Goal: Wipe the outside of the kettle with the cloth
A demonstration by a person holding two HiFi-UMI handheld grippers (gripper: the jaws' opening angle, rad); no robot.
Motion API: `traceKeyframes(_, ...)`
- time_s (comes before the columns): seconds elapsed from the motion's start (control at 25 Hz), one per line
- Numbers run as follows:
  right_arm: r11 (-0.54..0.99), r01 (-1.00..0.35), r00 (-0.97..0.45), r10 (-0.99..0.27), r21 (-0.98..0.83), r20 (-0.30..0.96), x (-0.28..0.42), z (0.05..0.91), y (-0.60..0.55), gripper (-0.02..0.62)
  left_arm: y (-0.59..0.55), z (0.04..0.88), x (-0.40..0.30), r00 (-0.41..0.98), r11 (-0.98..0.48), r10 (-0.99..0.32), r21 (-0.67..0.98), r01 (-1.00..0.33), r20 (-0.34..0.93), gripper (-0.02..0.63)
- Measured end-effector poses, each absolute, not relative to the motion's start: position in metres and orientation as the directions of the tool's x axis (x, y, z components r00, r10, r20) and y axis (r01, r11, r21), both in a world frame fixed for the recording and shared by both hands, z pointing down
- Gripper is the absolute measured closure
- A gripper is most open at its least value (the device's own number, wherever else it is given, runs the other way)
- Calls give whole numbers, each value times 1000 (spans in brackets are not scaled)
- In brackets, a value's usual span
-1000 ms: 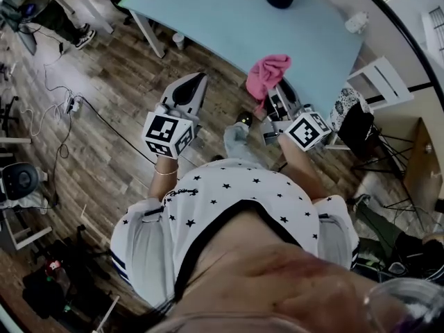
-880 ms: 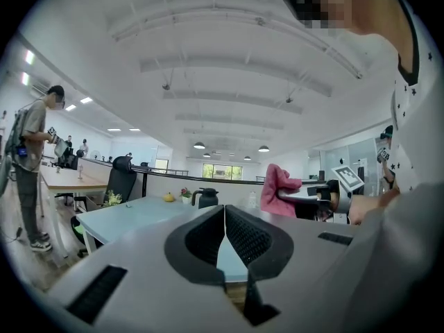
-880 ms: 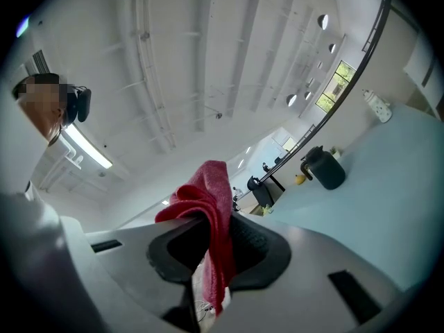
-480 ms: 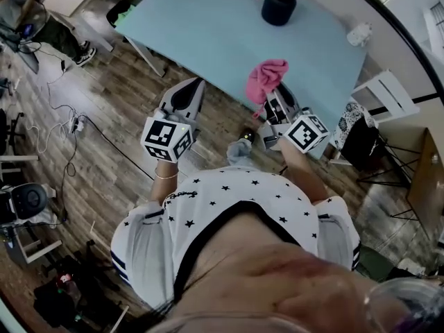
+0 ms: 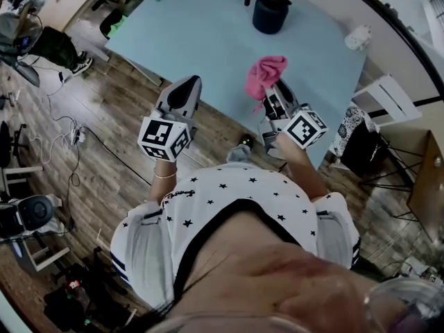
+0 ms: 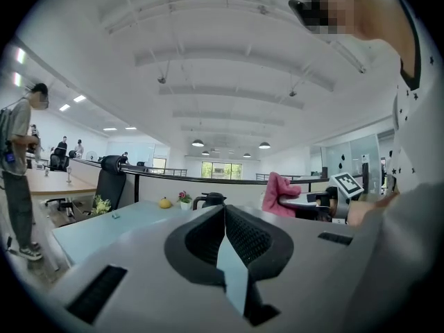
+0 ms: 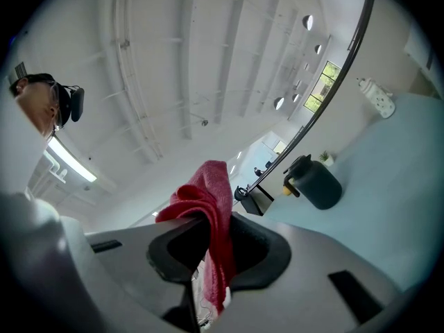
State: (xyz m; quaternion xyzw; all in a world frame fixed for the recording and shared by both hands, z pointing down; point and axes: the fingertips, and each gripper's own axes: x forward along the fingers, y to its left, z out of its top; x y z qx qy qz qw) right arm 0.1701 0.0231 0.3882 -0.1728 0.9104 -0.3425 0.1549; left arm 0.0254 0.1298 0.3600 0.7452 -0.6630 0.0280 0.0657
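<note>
The pink cloth (image 5: 264, 75) is clamped between the jaws of the right gripper (image 5: 272, 97) at centre frame, over the pale blue table (image 5: 201, 33). The dark kettle (image 5: 269, 9) stands at top centre, well apart from it. The left gripper (image 5: 182, 92), left of centre, is seen with jaws pressed together and nothing between them.

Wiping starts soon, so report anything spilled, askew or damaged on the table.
Nothing stands out. The kettle stands upright on the table, no spill shows, and the cloth is pinched in the right tool. The left tool is shut, empty.
</note>
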Motion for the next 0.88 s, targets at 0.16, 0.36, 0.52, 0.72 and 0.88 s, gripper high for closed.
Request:
traceKeyframes(0.16, 693, -205, -885, -432, -691, -171, 172, 385, 1, 529, 105, 355, 24, 123, -117, -984, 56, -992, 127, 577)
traceKeyframes(0.36, 667, -234, -858, -484, -708, -173, 185, 391, -31, 529, 71, 352, 34, 166, -163, -978, 38, -986, 126, 577)
traceKeyframes(0.52, 659, -255, -846, -506, -708, -167, 194, 396, -52, 529, 48, 354, 36, 183, -179, -974, 38, -983, 137, 577)
traceKeyframes(0.72, 633, -277, -822, -545, -723, -163, 205, 402, -75, 529, 18, 362, 42, 212, -208, -965, 47, -977, 156, 577)
traceKeyframes(0.88, 620, -304, -805, -573, -723, -153, 212, 404, -93, 529, -10, 357, 54, 265, -262, -954, 34, -964, 141, 577)
